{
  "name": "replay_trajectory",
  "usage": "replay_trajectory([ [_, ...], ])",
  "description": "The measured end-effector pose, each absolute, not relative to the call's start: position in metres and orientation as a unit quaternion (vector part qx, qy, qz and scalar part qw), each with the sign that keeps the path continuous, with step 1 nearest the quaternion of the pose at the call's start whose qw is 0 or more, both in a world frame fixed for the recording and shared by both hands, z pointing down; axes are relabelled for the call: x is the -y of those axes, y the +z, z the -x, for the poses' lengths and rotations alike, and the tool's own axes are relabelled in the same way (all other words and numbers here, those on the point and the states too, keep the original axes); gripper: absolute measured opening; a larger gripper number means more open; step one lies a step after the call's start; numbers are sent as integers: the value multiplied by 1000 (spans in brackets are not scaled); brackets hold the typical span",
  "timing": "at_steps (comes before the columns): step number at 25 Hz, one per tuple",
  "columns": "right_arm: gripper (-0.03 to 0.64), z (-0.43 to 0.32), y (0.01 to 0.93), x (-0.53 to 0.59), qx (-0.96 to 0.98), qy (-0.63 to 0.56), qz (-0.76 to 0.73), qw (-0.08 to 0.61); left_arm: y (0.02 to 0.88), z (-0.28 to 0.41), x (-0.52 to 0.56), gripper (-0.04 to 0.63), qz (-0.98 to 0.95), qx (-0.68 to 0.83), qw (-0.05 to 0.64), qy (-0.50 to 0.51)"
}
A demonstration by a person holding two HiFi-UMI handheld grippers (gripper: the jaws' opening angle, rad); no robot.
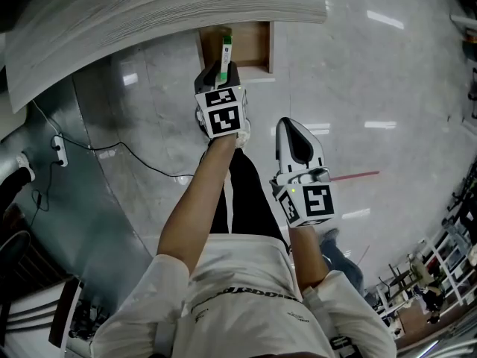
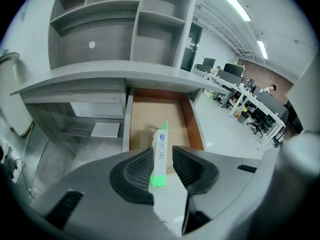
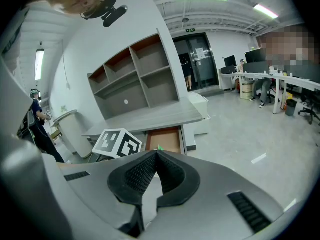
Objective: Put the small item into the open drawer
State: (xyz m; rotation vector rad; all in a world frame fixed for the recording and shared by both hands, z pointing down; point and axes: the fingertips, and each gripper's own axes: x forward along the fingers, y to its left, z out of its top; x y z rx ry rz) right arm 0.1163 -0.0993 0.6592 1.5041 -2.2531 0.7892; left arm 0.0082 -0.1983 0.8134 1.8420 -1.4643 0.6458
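On my left gripper (image 2: 164,159) the fingers are spread, with the small box (image 1: 226,51) loose between them, tilted over the open drawer (image 2: 193,125). I can't tell if it rests inside yet. My right gripper (image 3: 156,156) has its fingers pressed together, empty. I judge the drop nearly done.

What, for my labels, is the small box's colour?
Small box: white with green ends; best in left gripper view.

The drawer (image 2: 155,109) stands pulled out from under the desk (image 2: 100,76), and shelves (image 2: 115,24) sit on the desk behind it. A small box (image 2: 161,141) stands between the left gripper's (image 2: 162,152) jaws, at the drawer's front. The right gripper (image 1: 292,129) is to its right, nearer the person.
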Motion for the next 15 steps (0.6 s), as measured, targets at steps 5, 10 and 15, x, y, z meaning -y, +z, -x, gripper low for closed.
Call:
replay_trajectory([
  [5, 32, -118, 642, 93, 790, 264, -532, 152, 788, -7, 189, 123, -716, 564, 332, 242],
  [10, 32, -116, 624, 86, 788, 260, -538, 146, 754, -7, 175, 106, -729, 558, 319, 235],
  [15, 32, -105, 591, 84, 795, 245, -538, 138, 714, -2, 167, 92, -739, 558, 306, 223],
])
